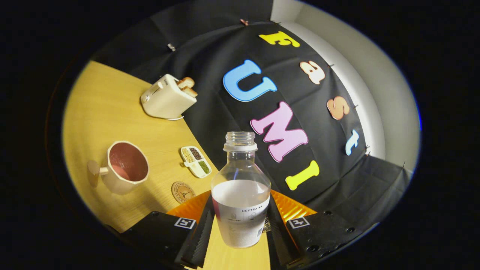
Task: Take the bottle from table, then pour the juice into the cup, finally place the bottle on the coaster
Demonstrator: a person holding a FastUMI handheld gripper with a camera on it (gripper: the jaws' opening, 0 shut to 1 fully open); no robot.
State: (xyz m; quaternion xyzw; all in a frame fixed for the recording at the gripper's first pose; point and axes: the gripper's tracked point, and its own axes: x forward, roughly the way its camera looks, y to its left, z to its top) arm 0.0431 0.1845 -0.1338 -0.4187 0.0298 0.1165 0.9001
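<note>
Wooden table (112, 97), view rolled; gripper (240, 228) clamps the open juice bottle (240, 195) between both fingers; carry its mouth over the pink cup (125, 167) before tipping further; coaster (183, 192) awaits.

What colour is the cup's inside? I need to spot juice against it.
Dull pinkish red inside the cup, cream outside, seen in the gripper view beyond the fingers holding the bottle.

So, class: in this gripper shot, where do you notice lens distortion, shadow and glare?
Gripper view: the fisheye lens bends the table edge into a curve; the cup throws a shadow towards the coaster; the toaster is brightly lit; the bottle, clamped in the gripper, shows faint glints on its clear shoulder.
</note>
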